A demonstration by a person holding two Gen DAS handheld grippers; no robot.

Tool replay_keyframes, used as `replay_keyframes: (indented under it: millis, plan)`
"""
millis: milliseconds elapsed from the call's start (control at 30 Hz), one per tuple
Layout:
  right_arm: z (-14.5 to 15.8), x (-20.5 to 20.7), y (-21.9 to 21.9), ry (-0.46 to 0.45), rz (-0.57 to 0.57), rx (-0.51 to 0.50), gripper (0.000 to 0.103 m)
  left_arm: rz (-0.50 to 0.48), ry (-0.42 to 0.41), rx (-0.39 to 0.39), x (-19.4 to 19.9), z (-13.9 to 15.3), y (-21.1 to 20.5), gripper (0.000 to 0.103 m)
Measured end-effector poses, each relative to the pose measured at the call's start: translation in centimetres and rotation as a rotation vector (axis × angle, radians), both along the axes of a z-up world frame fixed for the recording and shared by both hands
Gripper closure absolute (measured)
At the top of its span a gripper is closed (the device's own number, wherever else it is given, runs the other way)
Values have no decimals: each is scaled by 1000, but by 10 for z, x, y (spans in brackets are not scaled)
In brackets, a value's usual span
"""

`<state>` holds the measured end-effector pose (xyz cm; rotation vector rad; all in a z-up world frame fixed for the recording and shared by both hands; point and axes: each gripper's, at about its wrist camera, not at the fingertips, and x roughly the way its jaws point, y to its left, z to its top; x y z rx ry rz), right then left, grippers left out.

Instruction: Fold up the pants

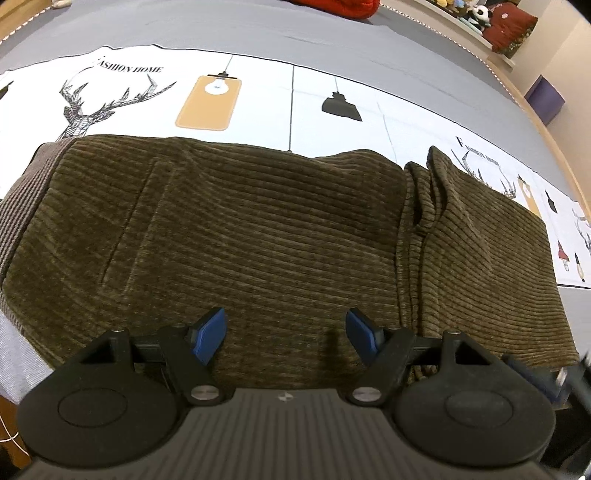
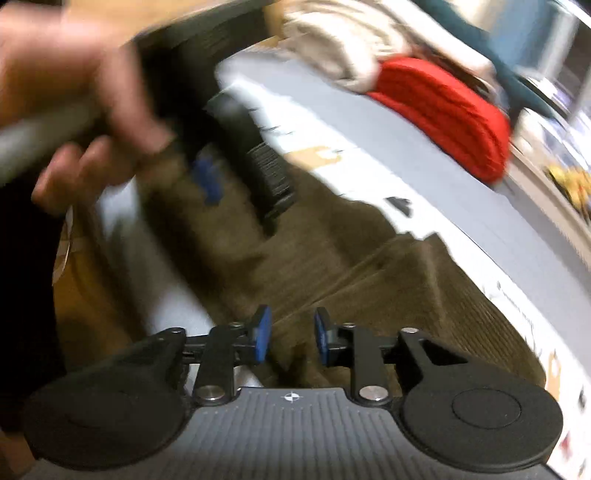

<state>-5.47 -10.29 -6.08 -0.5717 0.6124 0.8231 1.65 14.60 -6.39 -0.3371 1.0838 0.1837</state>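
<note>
My left gripper (image 1: 286,338) hung over the one pair of pants (image 1: 229,236) with its jaws wide and nothing between them, the folded corduroy spread on the bed (image 1: 258,33) just ahead. My right gripper (image 2: 291,338) had narrower jaws, parted, gripping nothing, above the same pants. Beyond them lay one red cushion (image 2: 443,110).

Soft indoor light; right view motion-blurred, fisheye-warped.
</note>
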Motion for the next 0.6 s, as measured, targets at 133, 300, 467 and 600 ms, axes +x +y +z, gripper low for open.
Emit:
replay_keyframes:
  millis: [133, 300, 467, 600]
  plan:
    - [-13, 25, 7, 67, -50, -23, 68, -5, 9, 5, 3, -2, -4, 26]
    - [-42, 35, 31, 63, -28, -116, 69, 2, 18, 2, 3, -3, -3, 26]
    - [-12, 36, 25, 39, -36, -5, 91, 18, 5, 6, 2, -2, 1, 26]
    - [7, 10, 16, 4, 101, 62, 91, 31, -16, -4, 4, 2, 3, 26]
